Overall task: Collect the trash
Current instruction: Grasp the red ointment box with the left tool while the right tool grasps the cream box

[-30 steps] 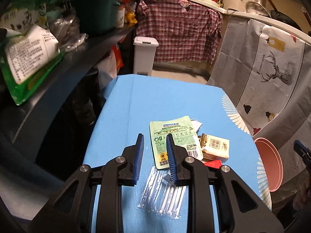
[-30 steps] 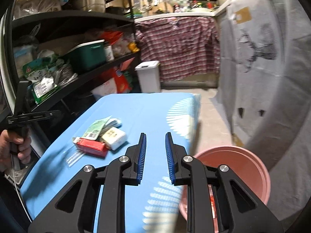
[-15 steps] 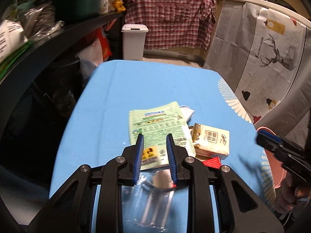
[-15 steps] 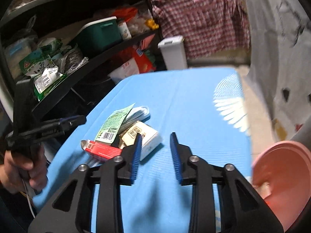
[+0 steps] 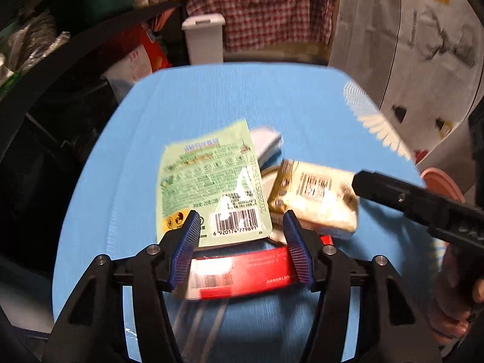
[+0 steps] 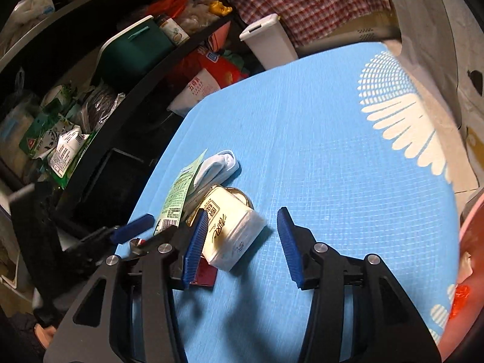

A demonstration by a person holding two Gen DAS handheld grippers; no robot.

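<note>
A pile of trash lies on the blue table [image 5: 211, 96]: a green packet [image 5: 208, 181], a cream tissue pack [image 5: 317, 199], a red box [image 5: 242, 272], a pale folded wrapper [image 5: 266, 142] and a clear packet of straws [image 5: 205, 317]. My left gripper [image 5: 242, 227] hovers over the red box and the green packet's near edge, its jaws opening and not touching either. My right gripper [image 6: 242, 224] has its jaws opening around the tissue pack [image 6: 230, 227], its pads clear of it. One of the right gripper's fingers [image 5: 393, 193] reaches in beside the pack.
A pink basin [image 6: 472, 242] holding a red scrap sits at the table's right edge. A black shelf rack [image 6: 127, 96] crowded with bags and a green box runs along the left. A white lidded bin [image 5: 204, 39] stands beyond the table's far end.
Both grippers have come down onto the pile and their jaws have widened. The left moved forward past the straws to the red box. The right swung from the basin side to the tissue pack.
</note>
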